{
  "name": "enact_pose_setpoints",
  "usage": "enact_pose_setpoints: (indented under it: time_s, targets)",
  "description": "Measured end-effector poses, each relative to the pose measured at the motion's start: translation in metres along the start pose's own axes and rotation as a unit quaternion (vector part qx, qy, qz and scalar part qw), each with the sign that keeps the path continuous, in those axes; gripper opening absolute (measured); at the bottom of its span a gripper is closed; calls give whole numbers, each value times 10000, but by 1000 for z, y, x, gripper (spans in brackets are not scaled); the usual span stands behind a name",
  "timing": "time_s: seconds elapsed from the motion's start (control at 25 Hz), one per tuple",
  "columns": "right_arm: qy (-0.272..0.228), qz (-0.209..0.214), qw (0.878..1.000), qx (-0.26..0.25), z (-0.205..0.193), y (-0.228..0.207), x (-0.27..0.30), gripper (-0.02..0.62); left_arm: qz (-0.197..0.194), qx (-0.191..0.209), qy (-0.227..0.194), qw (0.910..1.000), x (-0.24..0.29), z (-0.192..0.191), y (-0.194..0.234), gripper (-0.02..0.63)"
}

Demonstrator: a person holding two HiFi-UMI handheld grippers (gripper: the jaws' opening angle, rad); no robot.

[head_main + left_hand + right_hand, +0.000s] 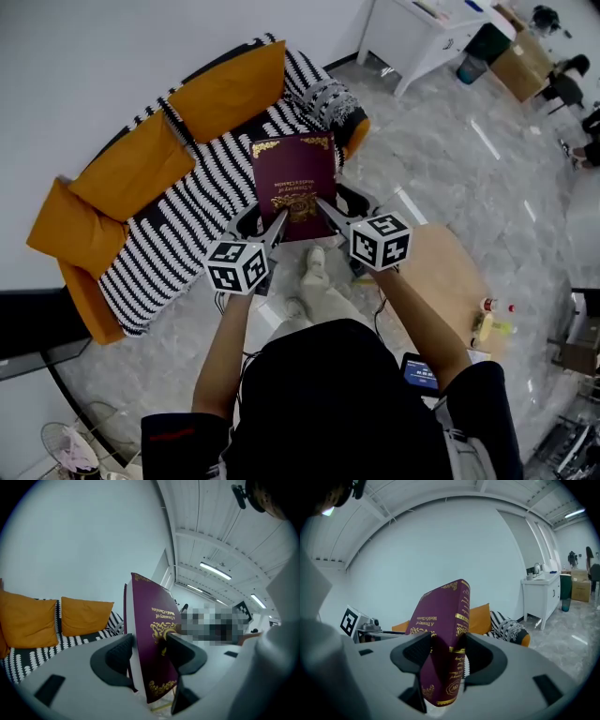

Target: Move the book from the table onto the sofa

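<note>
Book (292, 178) clamped by left gripper (150, 646), right gripper (449, 651): "Treasury of World's Classics".

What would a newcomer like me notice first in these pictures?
Your eye would land on the deep red book with gold lettering. It is held in mid-air in front of the person, with the left tool and the right tool both clamped on its near edge. Just beyond it is a black-and-white striped sofa with bright orange cushions, set against the white wall.
</note>
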State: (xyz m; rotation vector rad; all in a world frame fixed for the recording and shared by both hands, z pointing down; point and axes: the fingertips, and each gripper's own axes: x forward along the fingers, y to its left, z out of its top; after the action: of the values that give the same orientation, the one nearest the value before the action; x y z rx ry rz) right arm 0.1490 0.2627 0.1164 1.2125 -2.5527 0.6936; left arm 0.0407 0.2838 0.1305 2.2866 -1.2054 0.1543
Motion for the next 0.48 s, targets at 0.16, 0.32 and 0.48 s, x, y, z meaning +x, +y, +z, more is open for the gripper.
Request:
enact_pose_setpoints:
  time_s: [0.16,0.32,0.48]
  targets:
    - [41,180,9998,-25,15,-16,26,242,176,-22,2,9998,21,15,16,242]
    - [77,304,9995,-102,33,-36,52,242,283,-97,2,9996,46,31,33,242]
    - [137,415,9990,-44,49,-61,77,242,383,-144,44,9992,75,48,47,241]
